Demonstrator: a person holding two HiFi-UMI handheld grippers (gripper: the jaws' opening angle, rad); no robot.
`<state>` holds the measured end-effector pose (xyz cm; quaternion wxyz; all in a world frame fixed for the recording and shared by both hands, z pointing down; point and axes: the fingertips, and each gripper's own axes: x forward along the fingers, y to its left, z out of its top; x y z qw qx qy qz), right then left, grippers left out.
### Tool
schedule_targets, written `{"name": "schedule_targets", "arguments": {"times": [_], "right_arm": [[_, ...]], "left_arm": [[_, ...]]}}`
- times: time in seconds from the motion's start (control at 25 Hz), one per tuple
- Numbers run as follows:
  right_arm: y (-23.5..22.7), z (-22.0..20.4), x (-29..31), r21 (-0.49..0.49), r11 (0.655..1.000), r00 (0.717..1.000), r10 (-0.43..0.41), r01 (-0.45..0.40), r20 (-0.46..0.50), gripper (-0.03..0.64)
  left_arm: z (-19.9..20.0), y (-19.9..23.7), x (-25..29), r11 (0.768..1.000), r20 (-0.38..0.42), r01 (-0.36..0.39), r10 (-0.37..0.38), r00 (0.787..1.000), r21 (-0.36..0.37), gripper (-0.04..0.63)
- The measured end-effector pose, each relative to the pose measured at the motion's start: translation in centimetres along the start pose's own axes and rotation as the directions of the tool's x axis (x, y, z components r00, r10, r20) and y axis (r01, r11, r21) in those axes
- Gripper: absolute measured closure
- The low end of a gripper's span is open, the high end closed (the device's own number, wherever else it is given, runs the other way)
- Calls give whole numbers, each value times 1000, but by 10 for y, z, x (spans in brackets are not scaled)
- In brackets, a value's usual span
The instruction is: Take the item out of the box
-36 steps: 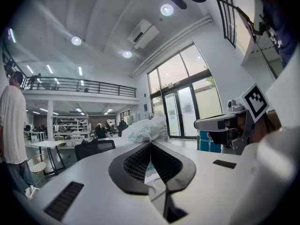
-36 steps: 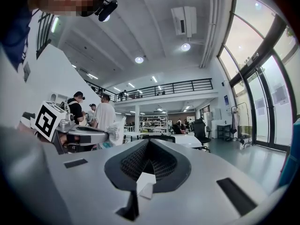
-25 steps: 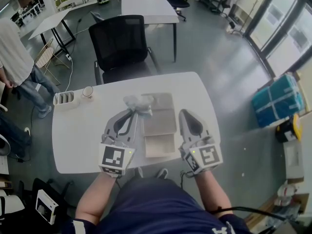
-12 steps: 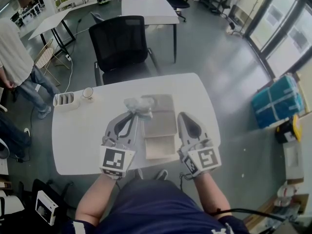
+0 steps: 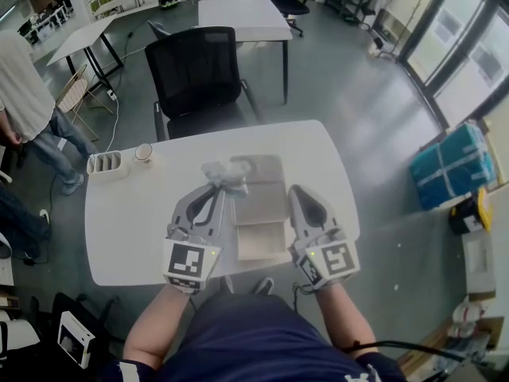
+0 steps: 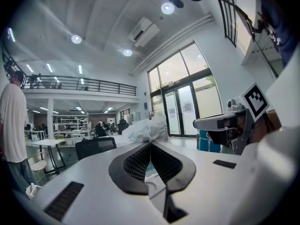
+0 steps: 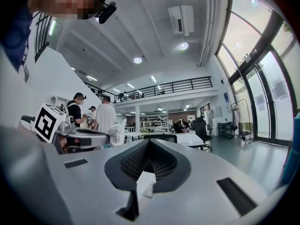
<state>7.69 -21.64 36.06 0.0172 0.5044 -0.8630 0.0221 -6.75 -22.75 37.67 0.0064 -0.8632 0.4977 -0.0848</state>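
A flat brown cardboard box lies open on the white table, between my two grippers. My left gripper is shut on a crumpled white plastic-wrapped item, held just over the box's far left corner. In the left gripper view the jaws meet and the white wrapped item bulges out beyond them. My right gripper hovers at the box's right side, shut with nothing in it; the right gripper view shows its tips pressed together. What else is in the box is not visible.
A black office chair stands behind the table. A white slotted holder and a small cup sit at the table's far left. A person stands on the left. A second table is further back, teal packages on the right.
The right gripper has edged slightly forward and inward along the box's right side. The left gripper and the wrapped item have hardly moved.
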Motion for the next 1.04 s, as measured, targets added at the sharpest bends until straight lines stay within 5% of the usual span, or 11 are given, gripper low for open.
{"name": "schedule_targets", "arguments": {"times": [1.04], "right_arm": [[4, -5, -3, -11, 1000, 1000, 4, -4, -10, 600]], "left_arm": [[-1, 0, -2, 1000, 6, 4, -4, 1000, 9, 561]]}}
